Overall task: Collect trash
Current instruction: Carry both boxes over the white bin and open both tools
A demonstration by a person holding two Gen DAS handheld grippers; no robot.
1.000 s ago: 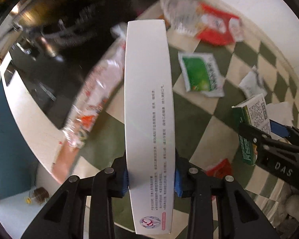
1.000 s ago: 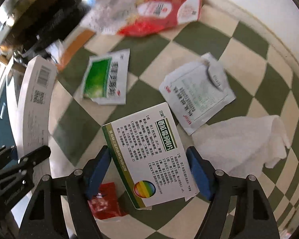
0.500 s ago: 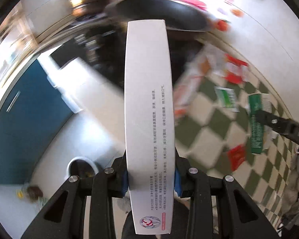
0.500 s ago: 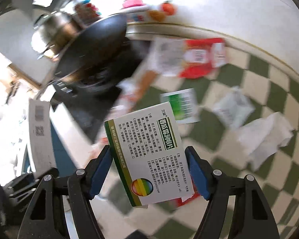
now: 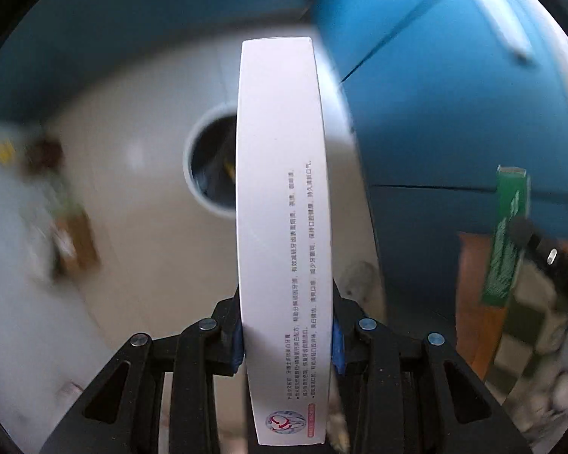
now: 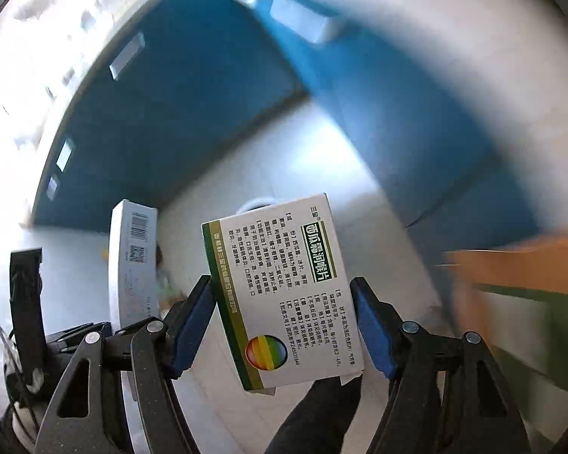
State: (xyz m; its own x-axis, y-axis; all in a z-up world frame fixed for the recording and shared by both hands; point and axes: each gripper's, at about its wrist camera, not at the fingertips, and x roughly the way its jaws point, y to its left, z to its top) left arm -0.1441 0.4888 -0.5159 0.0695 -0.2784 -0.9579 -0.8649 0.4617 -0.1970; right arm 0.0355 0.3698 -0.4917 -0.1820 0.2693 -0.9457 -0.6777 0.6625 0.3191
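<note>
Left tool (image 5: 287,344) clamped on long white cardboard box (image 5: 282,204), right tool (image 6: 284,325) on green-edged white medicine carton (image 6: 284,295), above round grey bin (image 5: 212,162)

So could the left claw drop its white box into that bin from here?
Probably yes: the left claw holds the white box above the open bin, with nothing between.

The long white box (image 5: 284,227) is hiding part of the round bin (image 5: 208,168). Motion blur is smearing the blue cabinets (image 5: 454,113) and floor litter (image 5: 56,219) beyond identification. The green-and-white medicine box (image 6: 280,291) is covering most of the bin in the right wrist view.
</note>
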